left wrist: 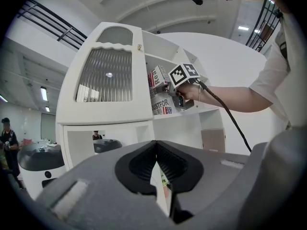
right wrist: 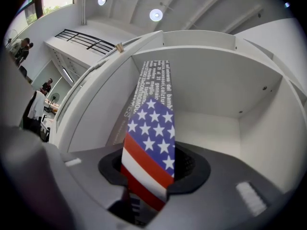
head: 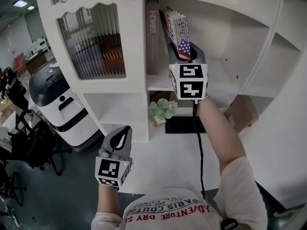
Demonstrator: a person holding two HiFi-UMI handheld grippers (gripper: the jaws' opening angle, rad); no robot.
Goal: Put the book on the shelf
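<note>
A book [head: 179, 30] with a stars-and-stripes spine [right wrist: 151, 128] leans tilted inside the upper compartment of the white shelf [head: 225, 75]. My right gripper [head: 188, 51] is shut on its lower end, and the spine fills the space between the jaws in the right gripper view [right wrist: 151, 169]. The book leans toward a tall brown book [head: 152, 37] standing at the compartment's left wall. My left gripper [head: 125, 131] hangs low in front of the desk, shut with nothing in it. From the left gripper view the held book [left wrist: 160, 78] and the right gripper's marker cube show at the shelf.
A ribbed-glass cabinet door [head: 93, 37] lies left of the compartment. Below the shelf stand a small plant [head: 162, 110], a black keyboard [head: 184, 124] and a brown box [head: 242, 111]. A white and black machine [head: 57, 104] stands on the floor at left.
</note>
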